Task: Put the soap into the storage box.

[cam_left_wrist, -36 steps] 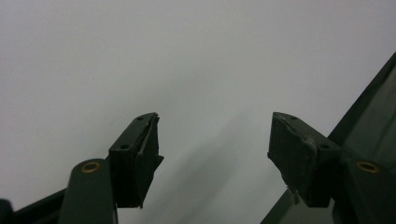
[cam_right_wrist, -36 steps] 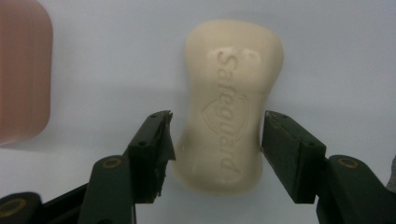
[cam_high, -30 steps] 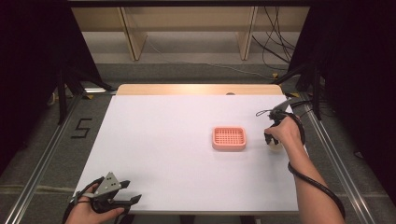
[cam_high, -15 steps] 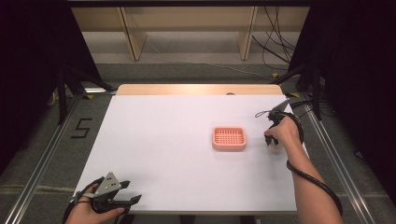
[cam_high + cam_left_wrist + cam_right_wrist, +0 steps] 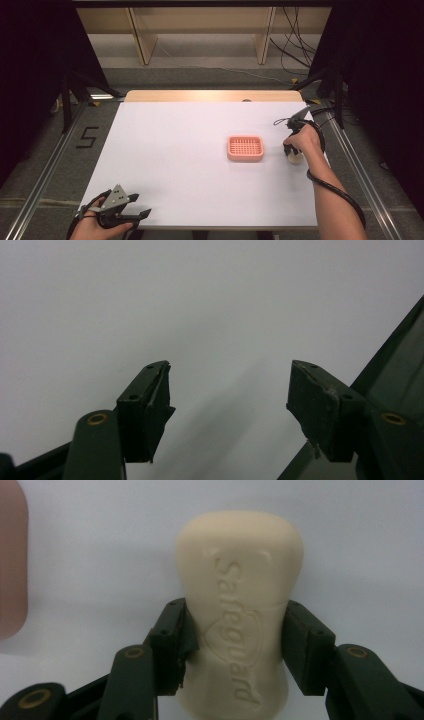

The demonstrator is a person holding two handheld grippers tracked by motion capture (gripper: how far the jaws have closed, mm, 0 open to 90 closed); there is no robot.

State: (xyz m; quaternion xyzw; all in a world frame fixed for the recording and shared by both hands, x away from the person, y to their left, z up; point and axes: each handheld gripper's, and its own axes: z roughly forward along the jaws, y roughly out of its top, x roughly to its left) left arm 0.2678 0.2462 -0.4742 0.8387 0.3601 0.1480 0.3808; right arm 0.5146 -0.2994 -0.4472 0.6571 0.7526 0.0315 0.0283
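A cream soap bar (image 5: 240, 560) with raised lettering lies flat on the white table (image 5: 175, 150), near its right edge. My right gripper (image 5: 235, 615) points down over it. Its jaws have just been closing, and both pads now press on the bar's narrow waist. From above, the soap bar (image 5: 296, 159) peeks out pale under the right hand, where the right gripper (image 5: 294, 153) sits. A pink slotted soap dish (image 5: 245, 148) stands just left of it, apart from the bar, and the soap dish (image 5: 10, 560) edges into the right gripper view. My left gripper (image 5: 142, 215) rests at the front left corner, open and empty (image 5: 230, 385).
The table's front edge runs just under the left gripper, and its right edge lies close to the right hand. A wooden strip (image 5: 210, 95) borders the far side. Metal rails (image 5: 40, 180) flank the table, and cables (image 5: 295, 55) lie on the floor behind.
The right hand has stayed over the soap by the dish, and the left gripper has not moved. Nothing else on the table has shifted.
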